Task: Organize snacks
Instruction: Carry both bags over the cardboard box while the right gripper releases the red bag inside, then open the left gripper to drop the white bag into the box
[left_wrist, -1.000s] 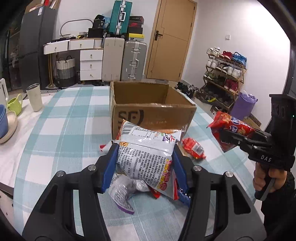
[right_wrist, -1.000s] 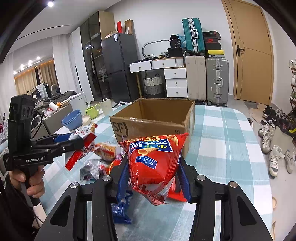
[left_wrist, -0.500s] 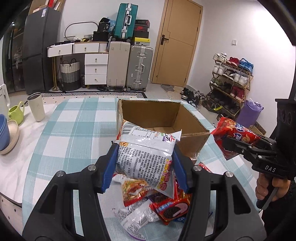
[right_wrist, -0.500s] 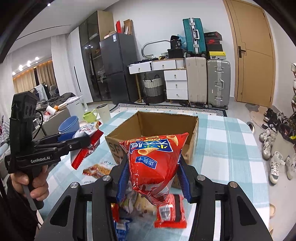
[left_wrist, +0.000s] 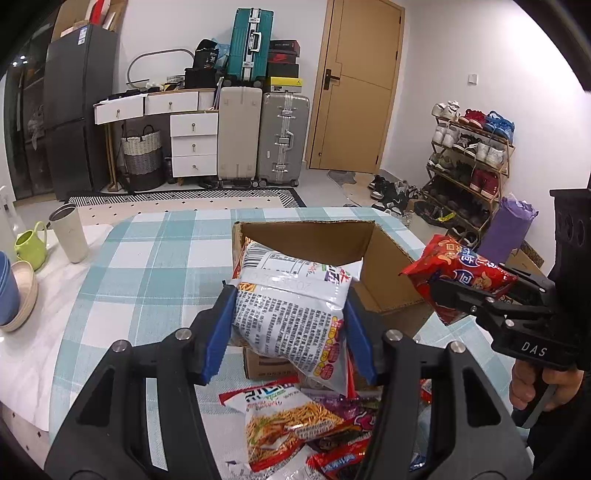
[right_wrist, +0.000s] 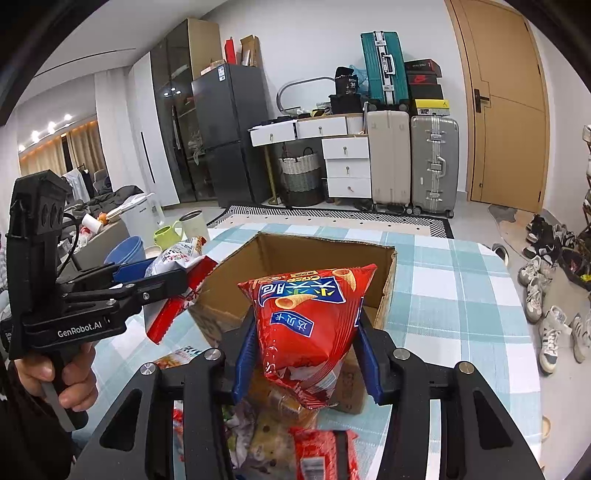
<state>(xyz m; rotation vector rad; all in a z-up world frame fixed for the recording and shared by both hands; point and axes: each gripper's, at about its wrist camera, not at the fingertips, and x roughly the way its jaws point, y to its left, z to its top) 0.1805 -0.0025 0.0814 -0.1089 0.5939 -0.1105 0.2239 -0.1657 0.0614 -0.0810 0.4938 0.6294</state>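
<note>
My left gripper (left_wrist: 288, 325) is shut on a white and silver snack bag (left_wrist: 291, 314), held just before the near wall of an open cardboard box (left_wrist: 384, 266). My right gripper (right_wrist: 306, 350) is shut on a red cone-snack bag (right_wrist: 306, 317) in front of the same box (right_wrist: 325, 254). In the left wrist view the right gripper (left_wrist: 439, 291) with its red bag (left_wrist: 458, 273) hangs beside the box's right wall. In the right wrist view the left gripper (right_wrist: 184, 273) with its white bag (right_wrist: 177, 254) hovers at the box's left corner. Loose snack packets (left_wrist: 288, 421) lie on the table below.
A checked tablecloth (left_wrist: 155, 258) covers the table. A beige cup (left_wrist: 70, 232), a green mug (left_wrist: 31, 243) and stacked bowls (left_wrist: 14, 295) stand at the left. Suitcases, drawers and a fridge line the far wall. A shoe rack (left_wrist: 469, 162) stands at the right.
Both grippers rose and moved toward the box with their bags held. The box's inside now shows, and the pile of packets has slid to the bottom of both views.
</note>
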